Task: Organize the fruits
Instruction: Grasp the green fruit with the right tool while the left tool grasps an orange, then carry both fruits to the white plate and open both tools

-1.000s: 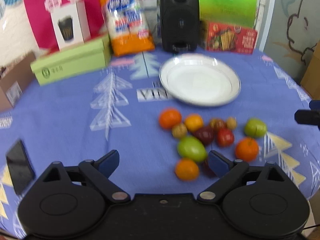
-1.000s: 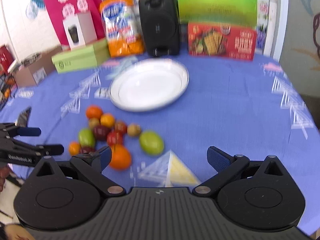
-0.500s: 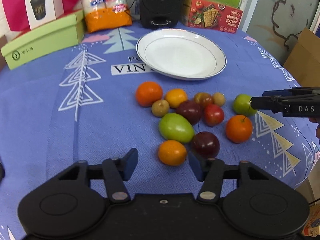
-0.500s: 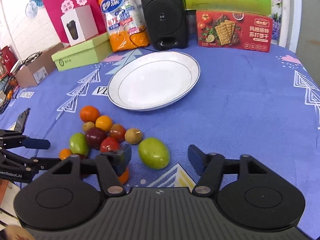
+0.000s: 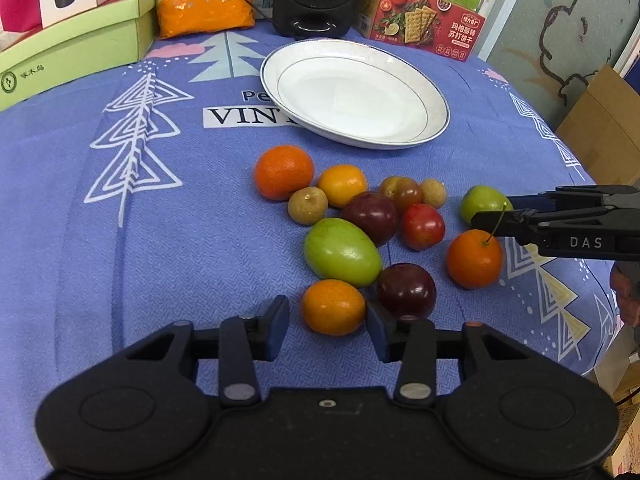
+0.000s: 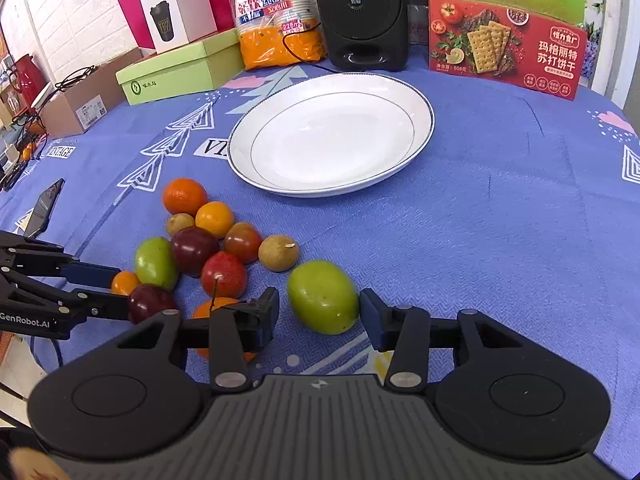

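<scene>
Several small fruits, orange, green, red and dark purple, lie in a cluster on the blue cloth in front of a white plate (image 5: 436, 120) (image 6: 424, 136) with nothing on it. My left gripper (image 5: 327, 330) is low over the cloth, its jaws closing around a small orange (image 5: 334, 306); a thin gap still shows at the left pad. My right gripper (image 6: 319, 318) is closing around a green fruit (image 6: 322, 296), with the right pad at its skin and the left pad just clear. Each gripper shows from the side in the other view: the right gripper (image 5: 560, 220), the left gripper (image 6: 80, 288).
Along the back stand a black speaker (image 6: 360, 16), a red cracker box (image 6: 508, 48), an orange bag of paper cups (image 6: 272, 20) and a light green box (image 6: 180, 72). A phone (image 6: 48, 208) lies at the left. The cloth drops off at the table's right edge.
Both grippers came down and in towards the fruit cluster and their jaws narrowed. The small orange now sits between the left fingers, the green fruit between the right ones.
</scene>
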Motion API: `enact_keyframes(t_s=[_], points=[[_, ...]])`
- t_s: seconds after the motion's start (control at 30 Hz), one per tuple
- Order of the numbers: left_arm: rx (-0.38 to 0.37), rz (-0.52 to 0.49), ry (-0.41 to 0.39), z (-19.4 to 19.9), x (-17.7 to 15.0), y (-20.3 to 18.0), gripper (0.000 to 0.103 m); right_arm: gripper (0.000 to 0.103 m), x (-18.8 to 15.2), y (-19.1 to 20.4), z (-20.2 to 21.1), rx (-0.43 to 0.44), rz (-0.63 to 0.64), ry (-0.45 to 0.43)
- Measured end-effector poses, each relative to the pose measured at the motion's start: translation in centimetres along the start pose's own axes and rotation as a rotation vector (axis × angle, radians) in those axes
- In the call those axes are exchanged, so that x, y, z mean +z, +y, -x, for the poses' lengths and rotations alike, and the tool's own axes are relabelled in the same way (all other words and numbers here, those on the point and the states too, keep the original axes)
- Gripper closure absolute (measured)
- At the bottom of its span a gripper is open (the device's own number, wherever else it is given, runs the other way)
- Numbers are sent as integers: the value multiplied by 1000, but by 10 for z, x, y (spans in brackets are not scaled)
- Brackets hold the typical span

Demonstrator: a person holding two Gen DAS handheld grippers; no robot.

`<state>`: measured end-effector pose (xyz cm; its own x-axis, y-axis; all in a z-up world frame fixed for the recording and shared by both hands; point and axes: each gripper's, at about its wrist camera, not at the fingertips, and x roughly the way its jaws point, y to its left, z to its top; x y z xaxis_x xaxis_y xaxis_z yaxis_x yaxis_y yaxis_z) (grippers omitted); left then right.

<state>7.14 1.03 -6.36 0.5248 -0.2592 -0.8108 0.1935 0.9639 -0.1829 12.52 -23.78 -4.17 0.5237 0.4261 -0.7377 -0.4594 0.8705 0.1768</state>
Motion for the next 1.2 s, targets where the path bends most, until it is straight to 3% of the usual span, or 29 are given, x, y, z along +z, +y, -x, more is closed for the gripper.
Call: enact_keyframes(t_s=[0.07, 0.1, 0.13, 0.37, 0.67, 0.9, 1.2], points=[[-6, 1, -2, -1, 0, 1, 54, 27, 0, -1, -3, 1, -1, 6], [-14, 2, -2, 0, 0, 1, 63, 29, -1, -1, -4, -1, -2, 9], [-17, 4, -4, -1, 0, 1, 63, 33, -1, -2, -5, -1, -2, 10], [7, -33, -54, 20, 6, -2, 63, 34, -1, -2, 3, -11, -14, -20], [31, -136, -238, 47, 77, -17, 62, 33, 41, -9, 36, -41, -1, -183], [59, -131, -256, 7, 131, -9, 62, 34, 88, -19, 16, -57, 7, -251], [64, -123, -198, -54, 150, 6, 62, 34, 101, -36, -51, -86, 6, -177]])
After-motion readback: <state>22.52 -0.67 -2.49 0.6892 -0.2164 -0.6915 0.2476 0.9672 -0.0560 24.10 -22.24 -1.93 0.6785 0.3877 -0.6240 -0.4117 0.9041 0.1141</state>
